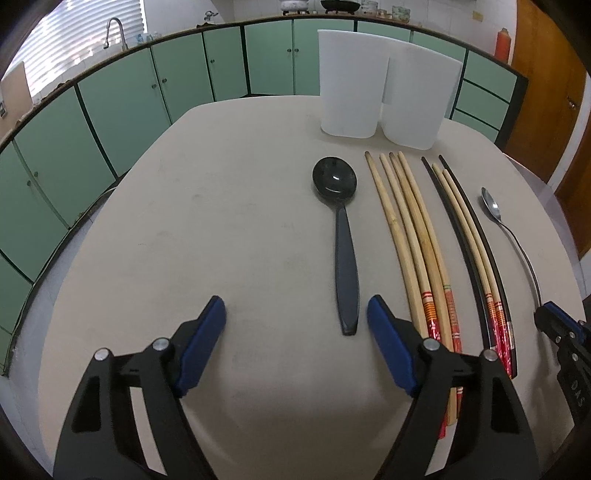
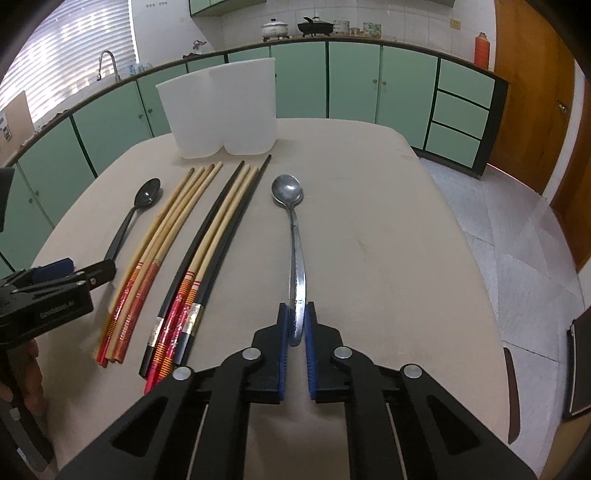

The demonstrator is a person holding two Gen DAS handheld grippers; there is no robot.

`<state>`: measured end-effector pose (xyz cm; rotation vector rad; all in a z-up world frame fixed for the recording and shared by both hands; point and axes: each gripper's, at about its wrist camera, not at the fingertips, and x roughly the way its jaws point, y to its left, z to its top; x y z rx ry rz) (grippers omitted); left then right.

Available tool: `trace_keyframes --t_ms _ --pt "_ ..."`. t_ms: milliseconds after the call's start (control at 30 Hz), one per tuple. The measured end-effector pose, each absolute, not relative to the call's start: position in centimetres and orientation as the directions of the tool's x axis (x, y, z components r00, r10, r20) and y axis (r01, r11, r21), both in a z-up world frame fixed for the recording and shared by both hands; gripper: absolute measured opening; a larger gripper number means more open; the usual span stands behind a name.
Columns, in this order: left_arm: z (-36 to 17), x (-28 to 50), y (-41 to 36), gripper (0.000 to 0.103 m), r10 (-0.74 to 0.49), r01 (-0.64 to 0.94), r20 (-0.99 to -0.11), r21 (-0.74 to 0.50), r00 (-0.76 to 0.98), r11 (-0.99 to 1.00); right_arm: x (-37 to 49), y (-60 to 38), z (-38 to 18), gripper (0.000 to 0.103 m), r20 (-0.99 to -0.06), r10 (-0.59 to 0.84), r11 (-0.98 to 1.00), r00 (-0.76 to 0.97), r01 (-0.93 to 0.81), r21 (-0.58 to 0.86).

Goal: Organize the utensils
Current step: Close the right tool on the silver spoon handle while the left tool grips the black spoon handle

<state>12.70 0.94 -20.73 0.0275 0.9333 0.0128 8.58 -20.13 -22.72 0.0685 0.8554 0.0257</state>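
A black plastic spoon (image 1: 341, 236) lies on the beige table (image 1: 207, 221); my left gripper (image 1: 295, 314) is open around its handle end, above the table. To its right lie several bamboo chopsticks with red ends (image 1: 413, 240), then a mixed set of black and bamboo chopsticks (image 1: 469, 240), then a metal spoon (image 1: 509, 229). My right gripper (image 2: 295, 317) is shut on the metal spoon's (image 2: 293, 221) handle. Two white containers (image 1: 380, 88) stand side by side at the table's far edge, also in the right wrist view (image 2: 225, 107).
Green cabinets (image 1: 129, 107) run along the wall behind the table, with a sink tap (image 1: 114, 31) at the left. A wooden door (image 2: 535, 92) is at the right. Dark chair parts (image 2: 576, 369) stand by the table's right edge, over tiled floor (image 2: 517, 240).
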Motion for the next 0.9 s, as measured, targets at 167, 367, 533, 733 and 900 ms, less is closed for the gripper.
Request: trace_keyframes --t_ms 167,367,533,733,900 --pt "-20.6 12.8 0.4 0.047 -0.003 0.020 -0.799 0.012 0.601 1.000 8.7 -20.3 -22.6 0.008 -0.756 0.061 0.996 0.652 0.006 0.085" --pt "-20.6 12.9 0.4 0.015 -0.003 0.008 -0.790 0.002 0.613 1.000 8.8 -20.3 -22.7 0.008 -0.757 0.057 0.997 0.651 0.006 0.081" --pt "-20.3 12.8 0.6 0.012 -0.008 0.010 -0.791 -0.003 0.612 1.000 8.9 -19.9 -22.6 0.007 -0.756 0.044 0.998 0.653 -0.002 0.056" --pt "-18.7 12.8 1.0 0.012 -0.006 0.038 -0.797 0.021 0.604 0.999 8.8 -20.1 -20.6 0.001 -0.732 0.046 0.999 0.680 -0.032 0.033" --pt "-16.3 13.1 1.2 0.012 -0.030 0.092 -0.810 0.031 0.586 0.995 9.1 -20.6 -18.2 0.001 -0.706 0.076 0.997 0.704 -0.054 0.054"
